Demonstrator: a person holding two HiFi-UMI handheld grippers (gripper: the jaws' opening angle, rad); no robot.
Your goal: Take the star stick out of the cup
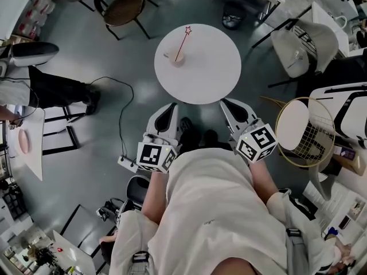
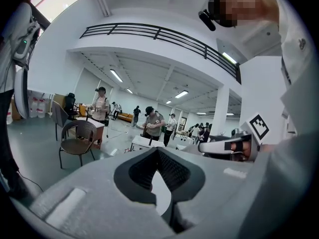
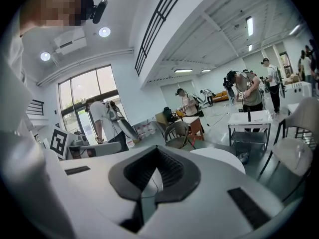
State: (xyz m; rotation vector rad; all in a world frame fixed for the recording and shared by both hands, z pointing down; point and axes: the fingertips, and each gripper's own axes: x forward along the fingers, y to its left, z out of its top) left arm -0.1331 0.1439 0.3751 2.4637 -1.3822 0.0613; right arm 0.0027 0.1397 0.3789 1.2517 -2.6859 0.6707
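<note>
star stick point(image 1: 182, 43) leaning in cup point(image 1: 175, 57), on left part of round worktop point(image 1: 212, 67), untouched. left gripper point(image 1: 168, 112) jaws together, empty, hanging short of worktop's near edge. right gripper point(image 1: 232, 109) likewise closed on nothing, just as far back. nothing done yet; left to do: reach in, clamp stick, lift clear of cup.

On round table point(image 1: 215, 76), leftward, cup point(image 1: 176, 58) with star stick point(image 1: 183, 40) in it; left claw point(image 1: 170, 107), right claw point(image 1: 228, 103) just before.
</note>
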